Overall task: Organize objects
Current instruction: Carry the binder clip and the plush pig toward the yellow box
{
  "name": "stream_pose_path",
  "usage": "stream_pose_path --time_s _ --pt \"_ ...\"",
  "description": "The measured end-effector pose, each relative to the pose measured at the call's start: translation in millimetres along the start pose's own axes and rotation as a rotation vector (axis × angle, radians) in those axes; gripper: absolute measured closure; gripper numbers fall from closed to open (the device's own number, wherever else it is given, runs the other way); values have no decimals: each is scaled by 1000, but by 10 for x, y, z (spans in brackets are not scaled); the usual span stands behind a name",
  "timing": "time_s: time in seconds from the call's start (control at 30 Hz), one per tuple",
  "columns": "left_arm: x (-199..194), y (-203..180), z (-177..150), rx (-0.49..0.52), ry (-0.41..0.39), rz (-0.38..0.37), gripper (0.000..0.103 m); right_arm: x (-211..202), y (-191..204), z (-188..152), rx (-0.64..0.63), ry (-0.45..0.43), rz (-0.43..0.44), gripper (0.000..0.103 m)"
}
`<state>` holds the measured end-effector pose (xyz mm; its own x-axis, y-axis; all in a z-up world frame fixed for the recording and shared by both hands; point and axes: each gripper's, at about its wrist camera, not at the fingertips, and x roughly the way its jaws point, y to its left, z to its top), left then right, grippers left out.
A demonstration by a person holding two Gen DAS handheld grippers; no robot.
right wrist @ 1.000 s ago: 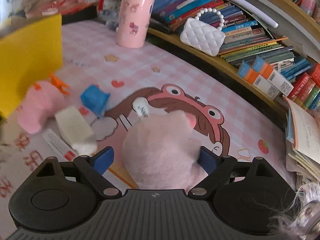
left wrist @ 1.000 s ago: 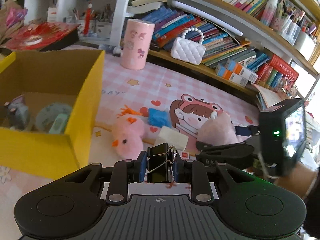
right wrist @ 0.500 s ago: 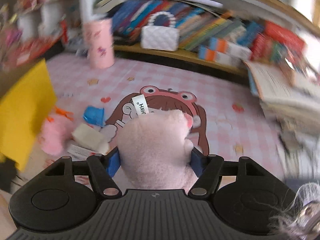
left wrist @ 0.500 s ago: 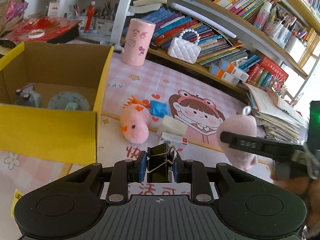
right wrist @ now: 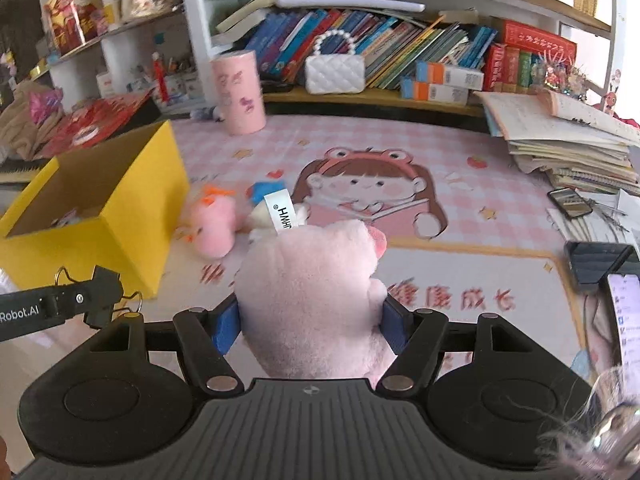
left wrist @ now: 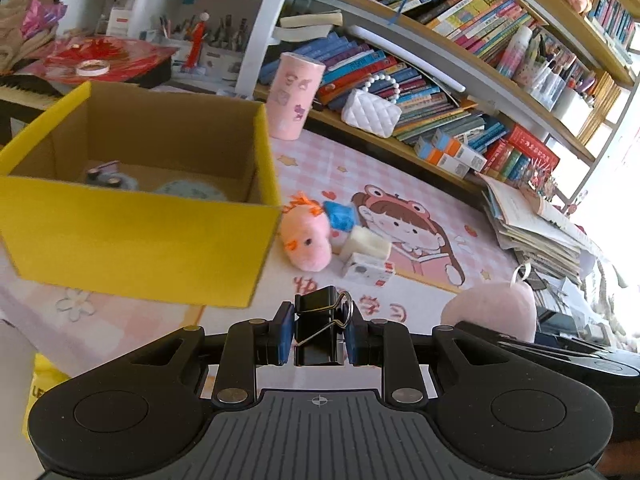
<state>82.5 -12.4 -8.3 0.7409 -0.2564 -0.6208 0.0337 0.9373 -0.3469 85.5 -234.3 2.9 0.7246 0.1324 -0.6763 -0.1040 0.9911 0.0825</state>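
Note:
My left gripper (left wrist: 317,334) is shut on a black binder clip (left wrist: 320,322), held above the pink mat, right of the yellow cardboard box (left wrist: 140,232). The box holds a few small things. My right gripper (right wrist: 312,326) is shut on a pale pink plush toy (right wrist: 316,292) with a white label, lifted off the mat. That plush (left wrist: 496,312) shows at the right in the left wrist view. In the right wrist view the left gripper (right wrist: 100,296) with its clip sits low at the left, beside the box (right wrist: 100,208).
On the mat lie a pink plush with orange hair (left wrist: 306,240), a blue piece (left wrist: 340,214), a white block (left wrist: 366,242) and a small white box (left wrist: 368,270). A pink cylinder (right wrist: 239,92), a white quilted purse (right wrist: 335,72), bookshelves, stacked papers (right wrist: 568,140) and phones (right wrist: 600,260) ring the mat.
The right gripper closed on the pale pink plush, lifted it and rolled level. The left gripper carried the clip back and away, so the yellow box now sits ahead of it.

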Motion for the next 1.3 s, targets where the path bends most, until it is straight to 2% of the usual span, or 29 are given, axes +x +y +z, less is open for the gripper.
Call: stream_pose_path --time_s 0.23,0.8,1.3 --pt "-365 395 -113 -31 -12 27 79 -101 458 -199 -31 28 25 36" --pt "-1180 1187 -348 -73 -57 106 79 -387 1589 -618 -105 55 161 36" --pt "-1526 1541 -418 -72 -86 128 79 -529 2126 -822 -128 52 207 36"
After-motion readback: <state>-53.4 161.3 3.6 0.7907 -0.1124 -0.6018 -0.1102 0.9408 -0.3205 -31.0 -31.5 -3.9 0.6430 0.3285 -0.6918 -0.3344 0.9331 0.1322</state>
